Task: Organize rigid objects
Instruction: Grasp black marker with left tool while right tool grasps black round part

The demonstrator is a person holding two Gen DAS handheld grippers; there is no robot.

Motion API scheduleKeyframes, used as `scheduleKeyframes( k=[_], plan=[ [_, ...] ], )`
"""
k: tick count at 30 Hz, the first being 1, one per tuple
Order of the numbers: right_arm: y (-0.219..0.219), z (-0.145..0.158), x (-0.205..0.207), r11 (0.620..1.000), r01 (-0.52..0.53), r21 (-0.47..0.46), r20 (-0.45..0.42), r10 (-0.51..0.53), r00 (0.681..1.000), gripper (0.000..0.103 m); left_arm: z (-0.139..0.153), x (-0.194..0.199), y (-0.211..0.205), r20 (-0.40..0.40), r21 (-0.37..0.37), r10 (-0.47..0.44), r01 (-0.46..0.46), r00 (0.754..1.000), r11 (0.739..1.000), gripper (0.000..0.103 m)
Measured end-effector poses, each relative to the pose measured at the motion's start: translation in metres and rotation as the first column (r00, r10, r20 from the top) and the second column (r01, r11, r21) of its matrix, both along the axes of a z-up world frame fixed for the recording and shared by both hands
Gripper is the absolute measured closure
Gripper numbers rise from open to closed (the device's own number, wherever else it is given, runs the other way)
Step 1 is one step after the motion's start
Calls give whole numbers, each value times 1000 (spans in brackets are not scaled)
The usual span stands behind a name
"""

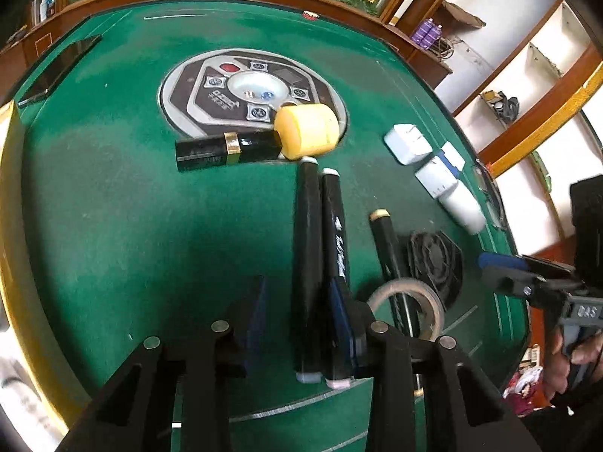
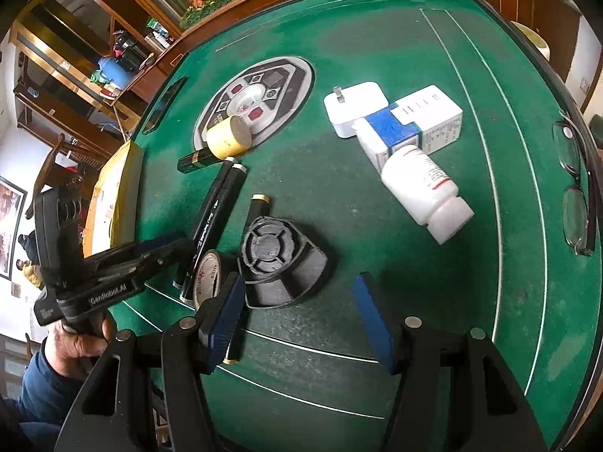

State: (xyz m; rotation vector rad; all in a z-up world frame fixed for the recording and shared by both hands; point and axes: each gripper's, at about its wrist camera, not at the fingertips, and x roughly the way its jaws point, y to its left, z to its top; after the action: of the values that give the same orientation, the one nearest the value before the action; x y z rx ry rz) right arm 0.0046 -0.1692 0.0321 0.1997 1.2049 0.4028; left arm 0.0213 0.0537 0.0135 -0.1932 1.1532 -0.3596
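Two black markers [image 1: 307,248] lie side by side on the green felt table [image 1: 113,207], pointing away from me. My left gripper [image 1: 299,293] stands open around them. Its right finger [image 1: 343,316] rests against the lettered marker [image 1: 337,241], while green felt shows between the left pad [image 1: 258,312] and the other marker. In the right wrist view the same markers [image 2: 216,203] run from the left gripper [image 2: 169,248] toward a yellow cylinder [image 2: 228,137]. My right gripper [image 2: 299,320] hovers open over bare felt, holding nothing.
A black tube with a gold band [image 1: 226,150] and the yellow cylinder [image 1: 305,132] lie by the table's centre panel [image 1: 211,86]. To the right lie a gold-tipped pen [image 1: 390,256], tape roll [image 1: 407,309], black vent piece [image 2: 279,260], white charger [image 2: 358,109], medicine box [image 2: 414,120], white bottle [image 2: 426,192] and glasses [image 2: 574,188].
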Motion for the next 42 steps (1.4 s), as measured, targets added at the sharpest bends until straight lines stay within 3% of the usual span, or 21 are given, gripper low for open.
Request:
scheduleKeyframes(
  k=[5,12,14,16,24,29,34,42],
  plan=[
    [-7,-1,-2,1000,17,0,-3,-17,1000,43,0,19,-15,23,97,-49,47,999,994,69],
    [1,-2,-2,1000,-8,5,-5,8,1000,39,-2,22,-41,87,287,-126,96,988,953,69],
    [6,-1,-1,1000,-28,2,4,28,1000,37,-2,14,-36,94,282,-112,81,989,956,83],
    [11,0,-1,999,-48,-10,14,48,999,34,-1,8,-28,88,264,-85,59,993,963,88],
    [38,2,6,976,-181,-120,61,189,980,24,-1,-20,-6,72,213,-12,-4,997,977,89],
    [60,-8,16,937,-273,-217,50,290,956,23,-1,-19,-6,58,192,8,-19,998,981,88],
    [69,-15,23,922,-323,-213,41,338,940,22,-1,-17,-7,51,190,17,-26,999,982,87],
    [64,-20,22,943,-298,-151,-4,301,954,22,-1,-17,-9,73,201,17,-31,997,979,88]
  ],
)
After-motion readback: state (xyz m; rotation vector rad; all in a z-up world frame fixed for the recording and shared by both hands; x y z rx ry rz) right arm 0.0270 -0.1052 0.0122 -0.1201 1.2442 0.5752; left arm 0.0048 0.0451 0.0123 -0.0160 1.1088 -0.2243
